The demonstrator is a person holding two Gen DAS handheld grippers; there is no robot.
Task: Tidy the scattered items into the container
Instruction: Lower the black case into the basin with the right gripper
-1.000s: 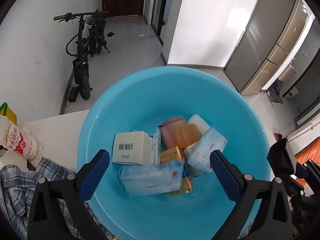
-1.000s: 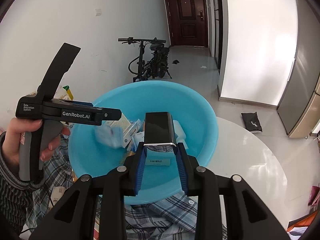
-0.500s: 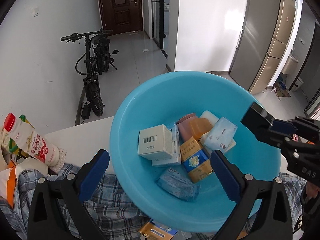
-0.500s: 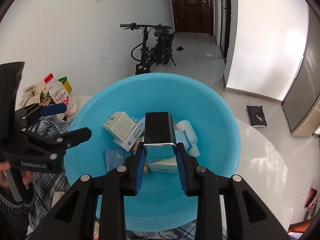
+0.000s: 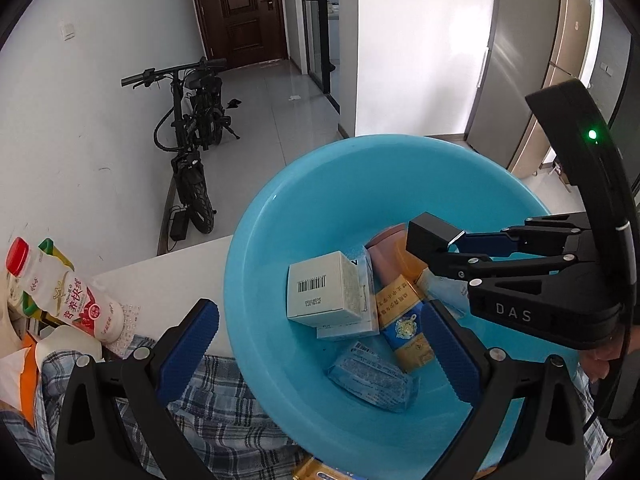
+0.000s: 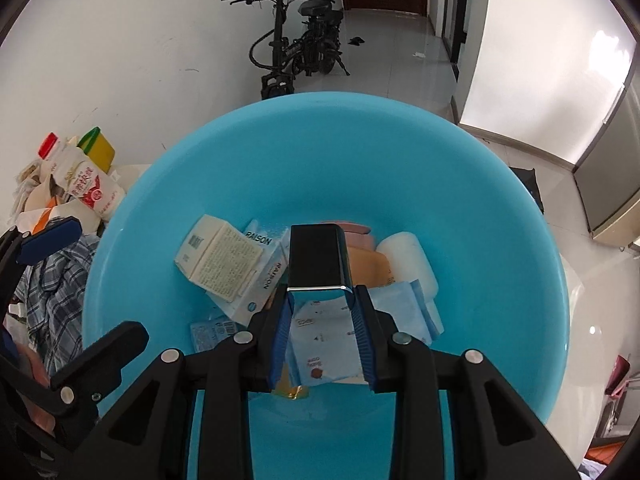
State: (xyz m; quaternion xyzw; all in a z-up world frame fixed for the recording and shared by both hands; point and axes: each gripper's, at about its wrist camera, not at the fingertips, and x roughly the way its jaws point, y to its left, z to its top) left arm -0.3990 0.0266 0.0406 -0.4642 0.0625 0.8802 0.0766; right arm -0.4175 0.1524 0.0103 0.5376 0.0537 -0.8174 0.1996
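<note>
Here the right gripper (image 6: 322, 320) hangs over the round light-blue plastic basin (image 6: 480, 184), its jaws clamped on a tall glossy black rectangular box (image 6: 318, 258) that sticks up between the blue pads, above the heap already inside. In that heap lie a cream cardboard box with a barcode (image 5: 322, 294), tilted on a pale blue and white carton (image 6: 262, 276), a yellow and blue packet (image 5: 404, 326), a crinkled blue plastic pouch (image 5: 370, 376), a pink cylinder (image 5: 384, 254) and a white bottle (image 6: 408, 258); a light-blue soft pack (image 6: 404, 308) sits just beyond the right jaws. The left gripper (image 5: 320, 354) is at the basin's near rim with its jaws spread wide and nothing between them. The basin rests on a white desk (image 5: 176, 280), partly on a blue plaid cloth (image 5: 216, 408). A white drink bottle with a red cap (image 5: 64, 292) lies at the desk's left edge, and a black bicycle (image 5: 192, 152) stands by the wall behind.
</note>
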